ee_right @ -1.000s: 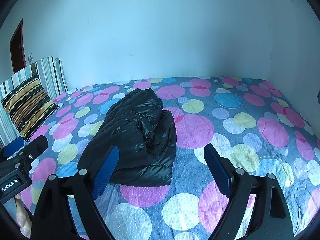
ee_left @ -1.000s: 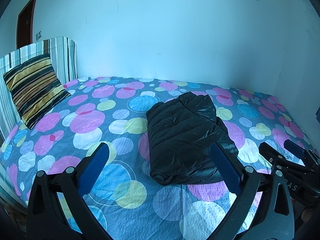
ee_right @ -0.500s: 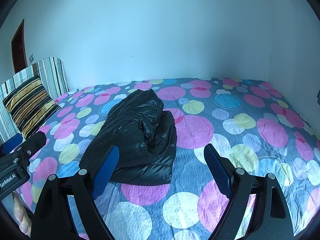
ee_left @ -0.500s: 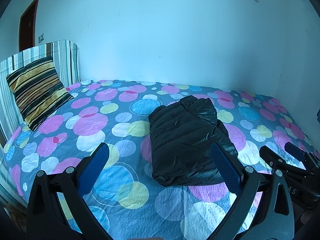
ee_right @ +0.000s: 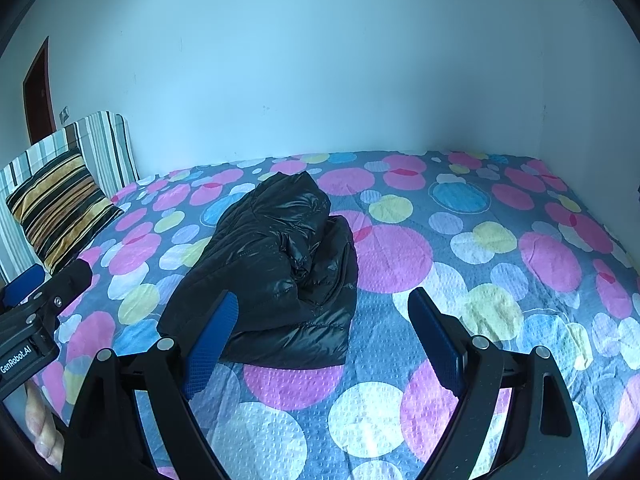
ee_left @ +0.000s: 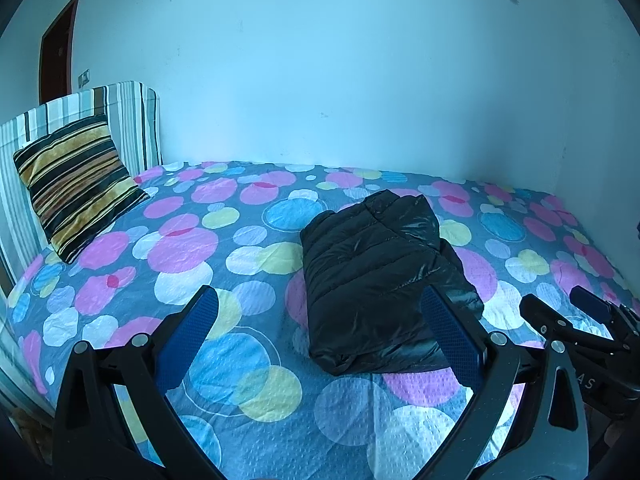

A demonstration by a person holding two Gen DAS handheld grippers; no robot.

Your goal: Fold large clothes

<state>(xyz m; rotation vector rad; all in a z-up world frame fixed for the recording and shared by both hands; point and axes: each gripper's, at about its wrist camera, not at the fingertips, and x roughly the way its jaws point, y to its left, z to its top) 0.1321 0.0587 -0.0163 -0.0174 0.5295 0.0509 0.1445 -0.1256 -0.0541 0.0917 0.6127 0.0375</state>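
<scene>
We hold the left gripper [ee_left: 320, 332] and right gripper [ee_right: 322, 326] spread wide, pinching nothing; the folded black jacket [ee_left: 380, 284] lies on the spotted bedspread [ee_left: 192, 248] just ahead of them, a striped cushion [ee_left: 76, 184] far left

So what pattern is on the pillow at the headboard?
Black, gold and brown stripes on the velvety square pillow, clearest in the left wrist view.

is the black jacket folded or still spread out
Folded. The black puffer jacket lies as a compact layered bundle on the dotted bedspread, no sleeves spread out, and neither gripper touches it.
</scene>
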